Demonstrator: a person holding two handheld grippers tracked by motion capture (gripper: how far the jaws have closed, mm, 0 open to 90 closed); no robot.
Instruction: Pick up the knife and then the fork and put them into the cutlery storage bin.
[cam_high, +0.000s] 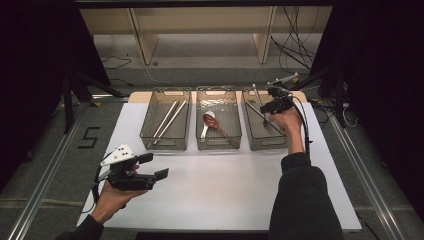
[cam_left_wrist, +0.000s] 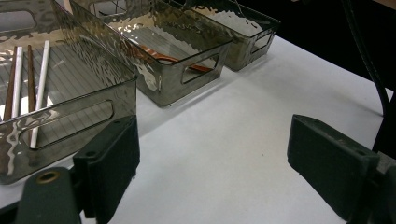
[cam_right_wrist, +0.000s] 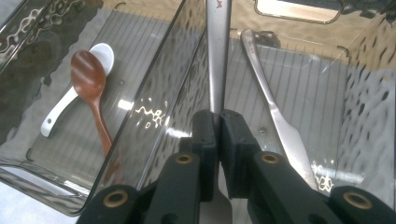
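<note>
Gripping a steel utensil (cam_right_wrist: 218, 51) above the right bin (cam_high: 250, 137), the right gripper (cam_right_wrist: 218, 122) held its fingers closed on the handle, long axis running near-to-far; the left gripper (cam_high: 150, 167) hung open over the near worktop (cam_high: 220, 185).

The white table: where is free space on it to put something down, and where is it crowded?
The white table is bare in front of the three bins, between the left gripper and the person's right sleeve. The back is crowded: chopsticks bin, spoons bin and knife bin stand side by side, where the right gripper holds a metal utensil.
</note>
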